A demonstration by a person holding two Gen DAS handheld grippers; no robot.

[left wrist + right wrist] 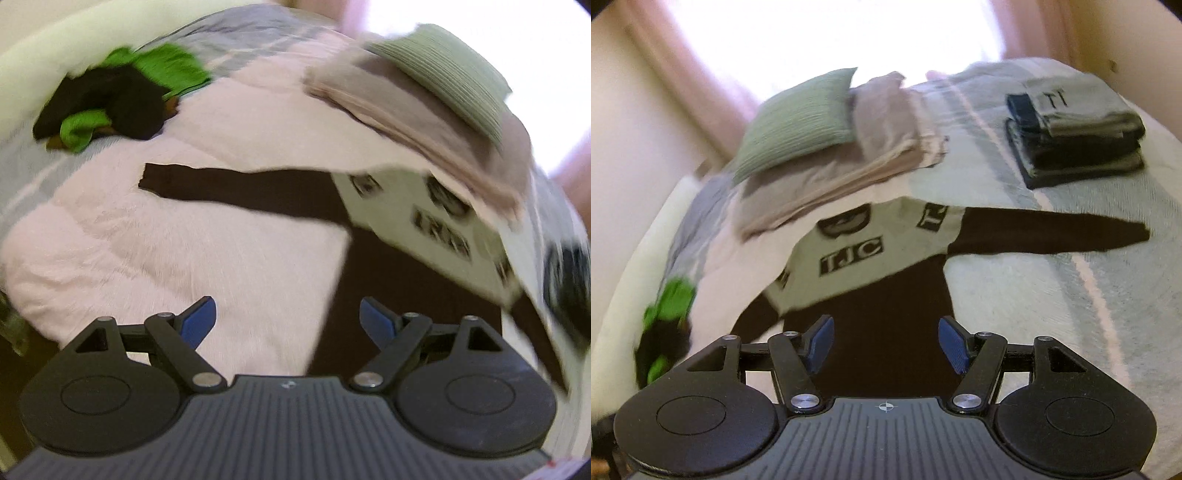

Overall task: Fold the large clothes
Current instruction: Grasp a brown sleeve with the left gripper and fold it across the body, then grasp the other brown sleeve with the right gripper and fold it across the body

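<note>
A dark brown sweater (882, 317) with a cream lettered chest panel (857, 254) lies spread flat on the bed, both sleeves out. In the left wrist view its body (399, 291) and one long sleeve (236, 192) show, the panel (417, 214) to the right. My left gripper (287, 321) hangs open above the sweater's left edge, with the pink blanket under its left finger. Open too, my right gripper (885, 341) hovers over the sweater's lower body. Neither holds anything.
A green cushion (798, 118) lies on folded beige bedding (886, 136) near the head of the bed. A stack of folded clothes (1078, 136) sits at the far right. A green and black heap (110, 107) lies at the left. A bright window is behind.
</note>
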